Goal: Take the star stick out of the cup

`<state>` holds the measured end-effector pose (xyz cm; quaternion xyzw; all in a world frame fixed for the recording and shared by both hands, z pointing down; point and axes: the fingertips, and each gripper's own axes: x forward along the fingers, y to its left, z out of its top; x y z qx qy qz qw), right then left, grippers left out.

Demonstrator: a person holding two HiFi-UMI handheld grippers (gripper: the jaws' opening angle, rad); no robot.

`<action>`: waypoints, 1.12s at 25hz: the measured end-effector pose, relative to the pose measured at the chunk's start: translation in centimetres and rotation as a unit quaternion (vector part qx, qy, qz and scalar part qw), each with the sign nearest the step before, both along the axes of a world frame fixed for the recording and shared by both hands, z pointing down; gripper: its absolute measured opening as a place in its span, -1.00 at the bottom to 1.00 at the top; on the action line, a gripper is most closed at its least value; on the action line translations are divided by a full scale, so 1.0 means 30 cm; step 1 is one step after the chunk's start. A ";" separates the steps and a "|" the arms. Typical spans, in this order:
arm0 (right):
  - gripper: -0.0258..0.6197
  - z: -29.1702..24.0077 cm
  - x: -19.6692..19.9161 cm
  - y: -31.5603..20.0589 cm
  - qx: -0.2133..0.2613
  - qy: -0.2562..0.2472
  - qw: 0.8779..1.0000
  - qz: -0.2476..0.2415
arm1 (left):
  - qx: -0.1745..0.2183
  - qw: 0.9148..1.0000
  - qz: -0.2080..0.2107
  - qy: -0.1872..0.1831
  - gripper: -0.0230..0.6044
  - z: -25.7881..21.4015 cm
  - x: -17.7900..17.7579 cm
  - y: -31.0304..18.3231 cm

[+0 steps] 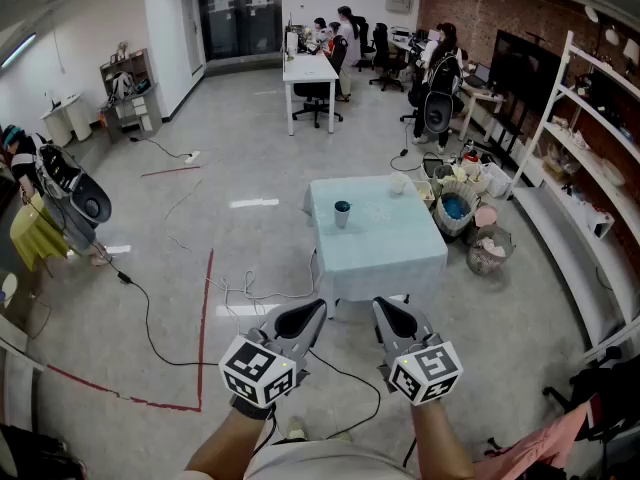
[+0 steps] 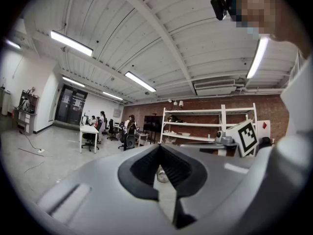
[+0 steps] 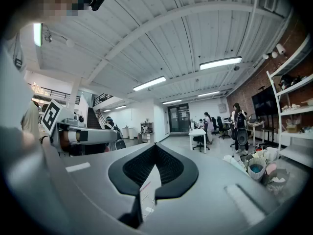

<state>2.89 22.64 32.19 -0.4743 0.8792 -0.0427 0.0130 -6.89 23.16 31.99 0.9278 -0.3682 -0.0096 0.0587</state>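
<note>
Both held low by our body, well apart from bench (image 1: 390, 240).
Left hand-held gripper (image 1: 316, 310): jaw tips together, nothing between; only floor seen through gap behind tips.
Right hand-held gripper (image 1: 383, 308): likewise closed, empty.
Cup (image 1: 342, 213) upright on bench, left of centre, dark at top.
Star stick: too small to make out from head view.
Gripper views filled by own jaws; we find no bench there.
White object (image 1: 399, 184) near far bench edge, kind unclear.
</note>
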 end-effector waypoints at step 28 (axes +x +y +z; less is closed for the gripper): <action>-0.89 -0.019 0.198 0.072 0.017 -0.009 1.000 0.005 | 0.010 1.000 -0.018 -0.009 -0.91 0.013 0.149 0.043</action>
